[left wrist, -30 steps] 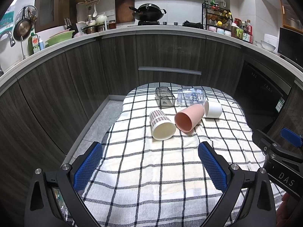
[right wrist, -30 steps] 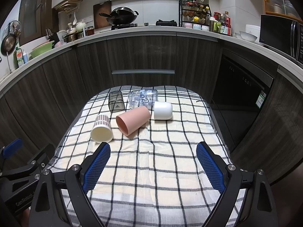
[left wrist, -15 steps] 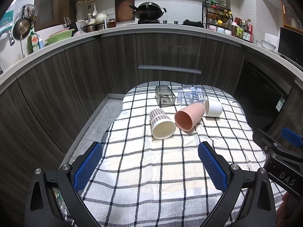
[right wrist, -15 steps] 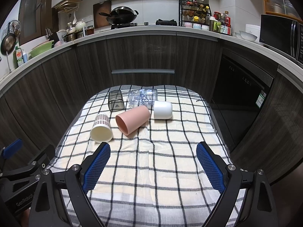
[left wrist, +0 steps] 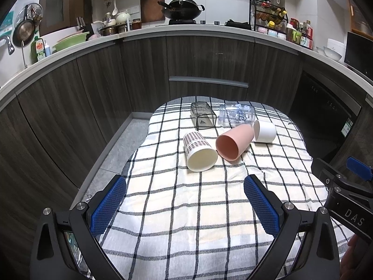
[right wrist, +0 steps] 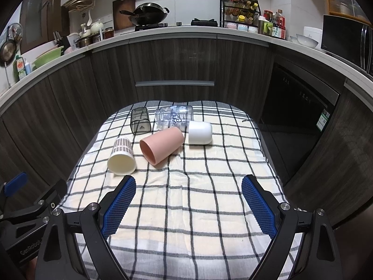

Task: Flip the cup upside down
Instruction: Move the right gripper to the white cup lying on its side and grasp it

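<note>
Several cups lie on their sides on a checked cloth [left wrist: 186, 210]: a patterned paper cup [left wrist: 199, 151] [right wrist: 122, 156], a pink cup [left wrist: 233, 143] [right wrist: 162, 148], a white cup [left wrist: 264, 130] [right wrist: 200, 132], a dark see-through cup [left wrist: 203, 118] [right wrist: 139, 124] and a clear printed glass [left wrist: 236, 116] [right wrist: 174, 117]. My left gripper [left wrist: 184, 204] is open and empty, short of the cups. My right gripper [right wrist: 187, 206] is open and empty, also short of them. The right gripper's body shows at the left wrist view's right edge [left wrist: 342, 200].
The cloth-covered table [right wrist: 268, 163] stands before dark curved kitchen cabinets [left wrist: 209, 58]. A worktop above holds a wok [left wrist: 180, 8], a spice rack [left wrist: 268, 21] and dishes. Floor [left wrist: 116, 149] shows left of the table.
The left wrist view has shifted slightly; the cups sit a touch higher in it. No cup has moved and both grippers stay open.
</note>
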